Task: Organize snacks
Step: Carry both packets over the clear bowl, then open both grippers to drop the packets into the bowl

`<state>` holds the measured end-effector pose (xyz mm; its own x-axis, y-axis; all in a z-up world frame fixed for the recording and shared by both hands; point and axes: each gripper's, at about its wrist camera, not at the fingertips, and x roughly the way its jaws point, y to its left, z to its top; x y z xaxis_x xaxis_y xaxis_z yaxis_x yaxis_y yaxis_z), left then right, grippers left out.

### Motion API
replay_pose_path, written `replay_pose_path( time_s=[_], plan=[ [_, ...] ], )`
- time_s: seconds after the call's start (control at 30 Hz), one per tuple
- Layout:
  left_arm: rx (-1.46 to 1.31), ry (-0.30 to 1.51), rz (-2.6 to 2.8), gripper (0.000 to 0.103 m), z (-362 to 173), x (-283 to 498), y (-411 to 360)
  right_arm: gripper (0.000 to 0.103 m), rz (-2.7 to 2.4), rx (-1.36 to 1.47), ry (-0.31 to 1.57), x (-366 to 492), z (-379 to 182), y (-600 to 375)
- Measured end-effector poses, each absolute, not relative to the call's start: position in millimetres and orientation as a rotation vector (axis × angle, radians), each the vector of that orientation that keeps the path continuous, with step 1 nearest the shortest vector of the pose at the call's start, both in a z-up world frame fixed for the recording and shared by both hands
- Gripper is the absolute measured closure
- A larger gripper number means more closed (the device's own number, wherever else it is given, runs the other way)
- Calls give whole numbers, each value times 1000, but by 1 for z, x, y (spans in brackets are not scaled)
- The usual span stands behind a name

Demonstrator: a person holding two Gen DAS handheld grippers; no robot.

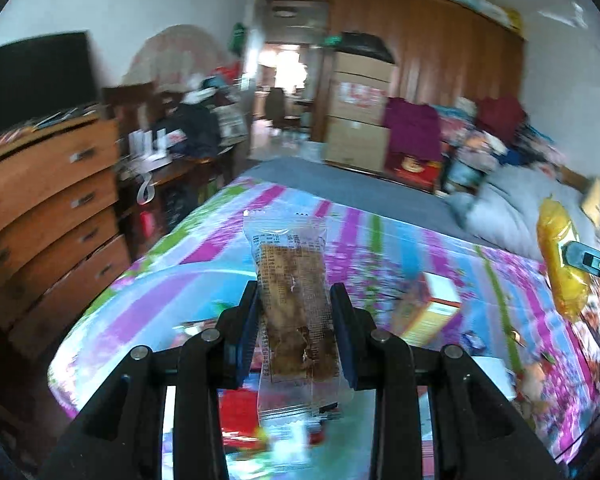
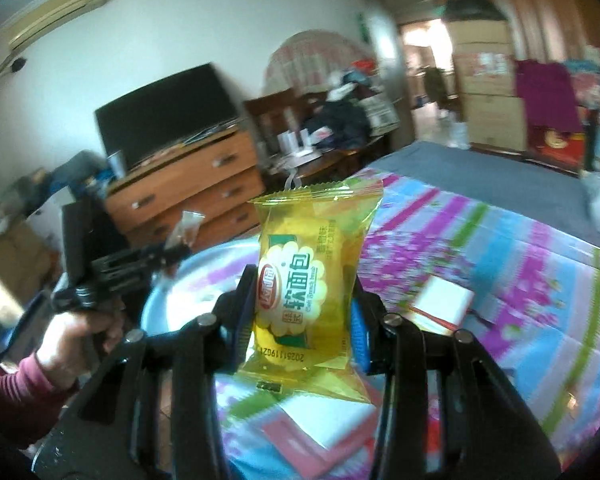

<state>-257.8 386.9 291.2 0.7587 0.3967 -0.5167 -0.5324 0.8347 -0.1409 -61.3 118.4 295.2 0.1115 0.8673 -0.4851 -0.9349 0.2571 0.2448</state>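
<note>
Clear-wrapped brown pastry bar (image 1: pixel 296 312) clamped in left gripper (image 1: pixel 296 320); yellow soft-bread packet (image 2: pixel 304 296) clamped in right gripper (image 2: pixel 302 312). Both held above floral bedspread (image 1: pixel 380 240). Squeeze best kept light; similar snacks best grouped.

We saw a bed (image 1: pixel 380 240) filling the lower middle of both views, spread with a bright patterned sheet (image 2: pixel 500 248) in pink, blue, green and white. Beyond the sheet, toward the upper middle, a plain grey-blue cover (image 1: pixel 340 180) lay bare. On the sheet, right of centre, sat a small box (image 1: pixel 428 312) with a white top and an orange-and-yellow side. At the bottom of the frame lay flat red-and-white packets (image 2: pixel 320 432), blurred. A grey bundle of bedding (image 1: pixel 512 216) rested at the right edge.
</note>
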Motion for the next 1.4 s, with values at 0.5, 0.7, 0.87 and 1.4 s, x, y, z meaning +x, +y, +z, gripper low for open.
replay_pose_path(
  time_s=[0.5, 0.7, 0.87, 1.4],
  plan=[
    [-419, 527, 576, 68, 246, -318, 447, 62, 1482, -242, 757, -112, 268, 238],
    [-432, 530, 578, 68, 241, -321, 449, 62, 1491, -264, 778, -121, 263, 249],
    [-438, 531, 579, 68, 240, -323, 450, 62, 1494, -273, 786, -125, 259, 257],
    [-461, 504, 611, 44, 241, -336, 454, 60, 1550, -318, 822, -150, 247, 275]
  ],
)
